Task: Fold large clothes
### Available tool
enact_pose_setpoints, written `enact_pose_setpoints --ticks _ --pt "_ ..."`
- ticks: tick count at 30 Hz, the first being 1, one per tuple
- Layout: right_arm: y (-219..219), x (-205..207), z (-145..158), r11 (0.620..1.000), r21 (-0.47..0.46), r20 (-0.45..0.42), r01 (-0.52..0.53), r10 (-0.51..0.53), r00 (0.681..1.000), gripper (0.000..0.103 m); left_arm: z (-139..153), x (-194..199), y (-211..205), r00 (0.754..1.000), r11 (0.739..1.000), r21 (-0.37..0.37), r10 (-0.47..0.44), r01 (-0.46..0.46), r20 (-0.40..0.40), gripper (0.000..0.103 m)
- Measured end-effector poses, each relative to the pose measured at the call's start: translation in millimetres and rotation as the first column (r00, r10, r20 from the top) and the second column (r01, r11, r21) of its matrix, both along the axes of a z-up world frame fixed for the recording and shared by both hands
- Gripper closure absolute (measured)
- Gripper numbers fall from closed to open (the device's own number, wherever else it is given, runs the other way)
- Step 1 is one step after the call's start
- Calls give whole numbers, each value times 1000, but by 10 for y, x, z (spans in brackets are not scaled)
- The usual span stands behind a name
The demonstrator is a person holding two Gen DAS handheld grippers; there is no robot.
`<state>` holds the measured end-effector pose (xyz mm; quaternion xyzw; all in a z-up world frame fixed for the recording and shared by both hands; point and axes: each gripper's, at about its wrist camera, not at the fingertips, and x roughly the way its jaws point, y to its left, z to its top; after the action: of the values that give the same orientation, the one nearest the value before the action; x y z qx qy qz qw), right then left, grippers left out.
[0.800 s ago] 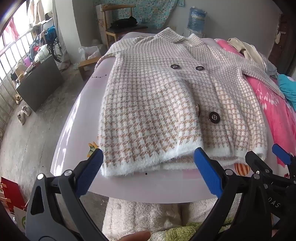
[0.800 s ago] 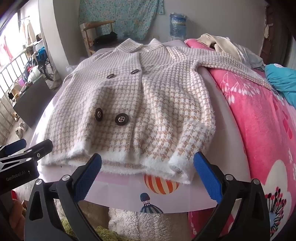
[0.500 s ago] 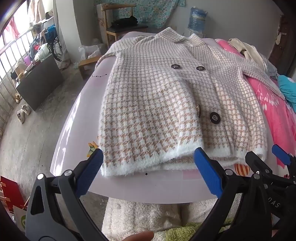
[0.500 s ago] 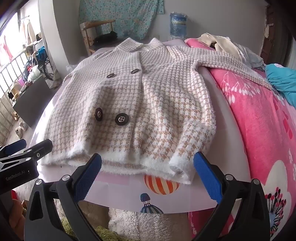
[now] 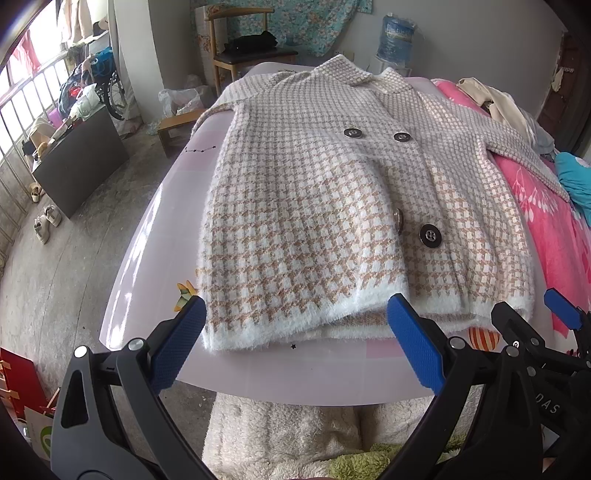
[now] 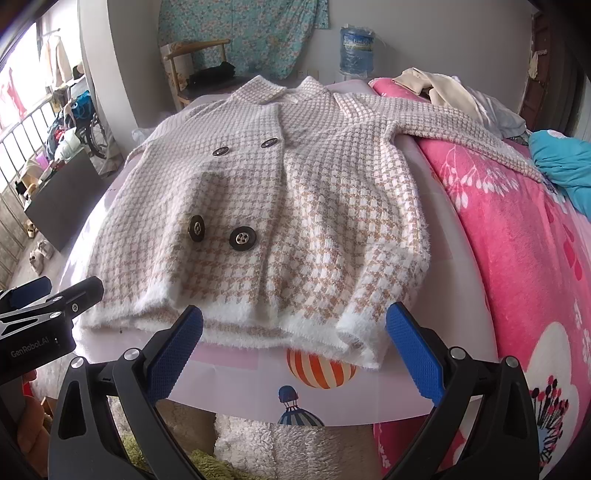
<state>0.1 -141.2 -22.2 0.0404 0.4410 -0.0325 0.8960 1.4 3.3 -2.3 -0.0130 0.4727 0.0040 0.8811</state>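
A beige-and-white houndstooth knit coat (image 5: 332,206) (image 6: 295,206) with dark buttons lies face up on a pale pink sheet (image 5: 155,266) (image 6: 236,380), its fluffy white hem nearest me. One sleeve stretches right onto a pink floral blanket (image 6: 517,240). My left gripper (image 5: 295,339) hovers open just short of the hem's left half, nothing between its blue pads. My right gripper (image 6: 295,343) hovers open before the hem's right half, also holding nothing. Each gripper shows at the edge of the other's view.
Cream and grey clothes (image 6: 454,96) and a teal garment (image 6: 561,158) lie at the far right of the bed. A wooden chair (image 5: 243,48), a water jug (image 5: 397,35) and a dark cabinet (image 5: 77,162) stand beyond. Concrete floor lies to the left.
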Motion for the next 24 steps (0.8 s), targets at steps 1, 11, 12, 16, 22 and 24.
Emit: enact_pose_setpoints --ticks 1,11,12,16,22,24 --pt "-11 0 24 1000 0 0 0 0 1000 6 -1 1 1 1000 1000 0 0 0 0 8" --pt "-14 -2 65 1000 -7 5 -1 1 1000 6 16 31 8 1000 1000 -2 0 0 3 8" --pt "-14 0 63 1000 -8 5 0 0 1000 6 16 30 10 1000 1000 -2 0 0 3 8" --pt "-12 5 51 1000 -9 3 -1 1 1000 6 15 36 15 1000 1000 -4 0 0 2 8" --pt "-11 9 52 1000 -11 3 -2 2 1000 6 16 35 19 1000 1000 -6 0 0 3 8" --pt "-11 9 54 1000 -10 3 -2 2 1000 6 32 -4 17 1000 1000 -6 1 -1 3 8"
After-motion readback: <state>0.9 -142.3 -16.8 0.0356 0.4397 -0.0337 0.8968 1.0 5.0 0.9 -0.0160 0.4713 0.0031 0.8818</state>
